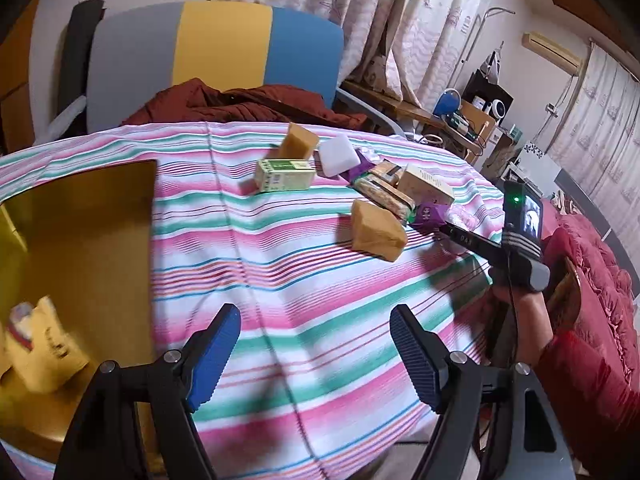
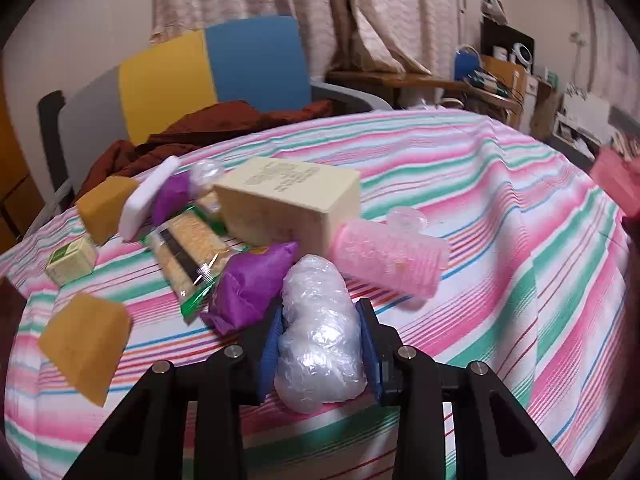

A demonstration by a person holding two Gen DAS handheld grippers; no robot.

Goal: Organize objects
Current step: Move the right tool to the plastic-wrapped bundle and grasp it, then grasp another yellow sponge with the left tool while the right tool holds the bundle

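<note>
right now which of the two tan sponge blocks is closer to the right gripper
The tan sponge block at the near left table edge; the other tan sponge block sits farther back beside the white sponge.

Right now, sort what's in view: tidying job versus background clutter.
Job:
- plastic wad, clamped in right gripper
- left gripper, open, empty
- gold bin
- sponges
- cream box
- green box
- crackers
- purple pouch
- pink roll

Background:
- chair
- brown jacket
- curtains

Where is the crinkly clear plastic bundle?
In the right wrist view, the clear plastic bundle sits squeezed in the right gripper, just right of the purple pouch, near the pink roll.
</note>
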